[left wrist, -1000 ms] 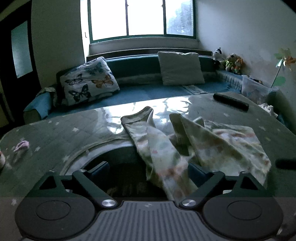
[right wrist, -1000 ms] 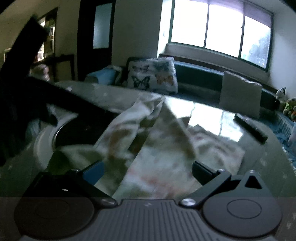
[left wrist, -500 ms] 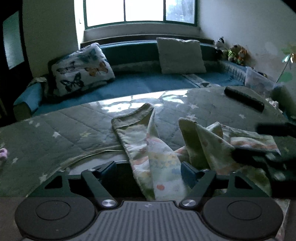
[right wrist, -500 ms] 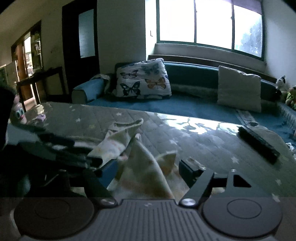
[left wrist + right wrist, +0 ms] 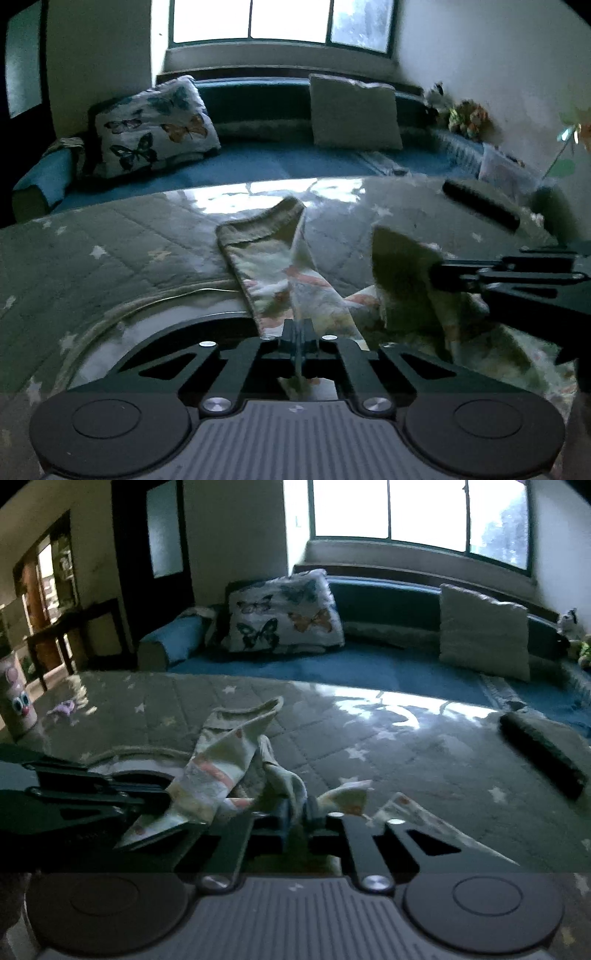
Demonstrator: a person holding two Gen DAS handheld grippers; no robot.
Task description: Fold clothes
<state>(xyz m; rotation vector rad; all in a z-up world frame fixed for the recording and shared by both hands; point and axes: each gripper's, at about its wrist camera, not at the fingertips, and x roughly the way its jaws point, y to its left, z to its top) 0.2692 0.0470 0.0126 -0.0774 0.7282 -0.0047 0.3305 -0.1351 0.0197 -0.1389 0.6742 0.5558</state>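
Left wrist view shows the left claw [image 5: 297, 334] pinched shut on the printed garment [image 5: 280, 273]; only the right wrist view shows a googly-eyed canister [image 5: 16, 701] at the bench's [image 5: 406, 746] far left. Right claw [image 5: 295, 814] is likewise clamped on the cloth. A black remote [image 5: 543, 753] lies well apart. The garment's long axis runs away toward the butterfly pillow [image 5: 155, 125], waistband farthest.
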